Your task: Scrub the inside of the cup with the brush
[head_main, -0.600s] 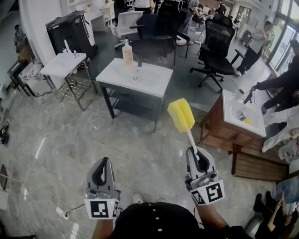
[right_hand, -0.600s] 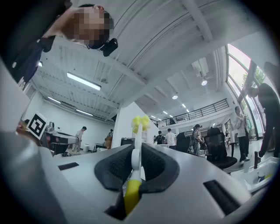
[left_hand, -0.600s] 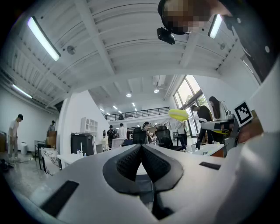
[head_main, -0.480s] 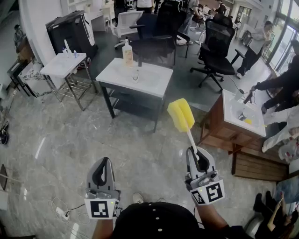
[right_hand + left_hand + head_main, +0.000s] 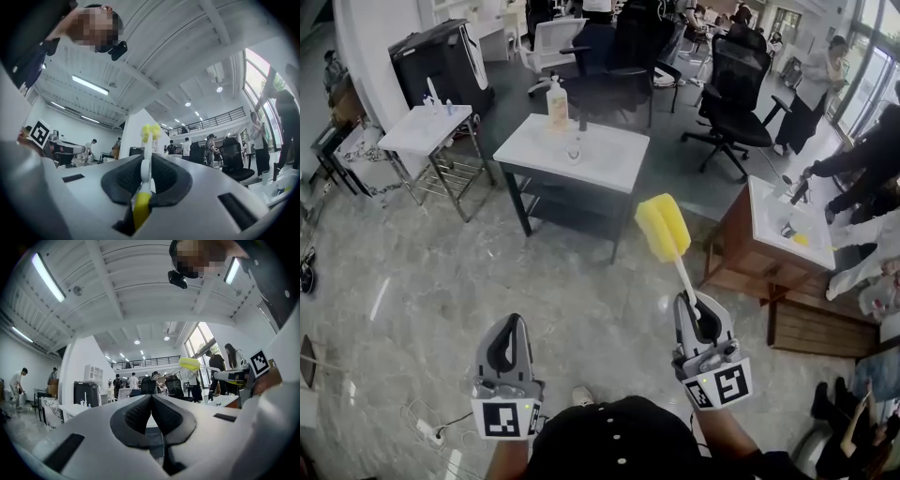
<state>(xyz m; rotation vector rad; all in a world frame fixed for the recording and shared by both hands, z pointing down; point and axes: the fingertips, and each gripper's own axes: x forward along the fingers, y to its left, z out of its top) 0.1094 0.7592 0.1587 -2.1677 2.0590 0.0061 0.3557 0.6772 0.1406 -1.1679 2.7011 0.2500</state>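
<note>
My right gripper [image 5: 691, 307] is shut on the white handle of a brush, whose yellow sponge head [image 5: 662, 228] points up and away over the floor. In the right gripper view the handle [image 5: 146, 174] runs up between the pads to the sponge head [image 5: 151, 132]. My left gripper [image 5: 510, 328] is shut and holds nothing; its pads [image 5: 140, 414] meet with nothing between them. A small clear cup [image 5: 573, 148] stands far ahead on a white-topped table [image 5: 609, 164], well away from both grippers. The sponge head [image 5: 189, 363] also shows in the left gripper view.
A soap bottle [image 5: 556, 105] stands on the same table behind the cup. A small white stand [image 5: 425, 131] is at the left and a wooden sink cabinet [image 5: 787, 225] at the right. Office chairs [image 5: 741, 94] and people stand beyond. A power strip [image 5: 427, 429] lies on the floor.
The head view has shifted slightly, so the room sits a little lower and nearer. Both grippers keep the same pose, and the brush stays in the right one.
</note>
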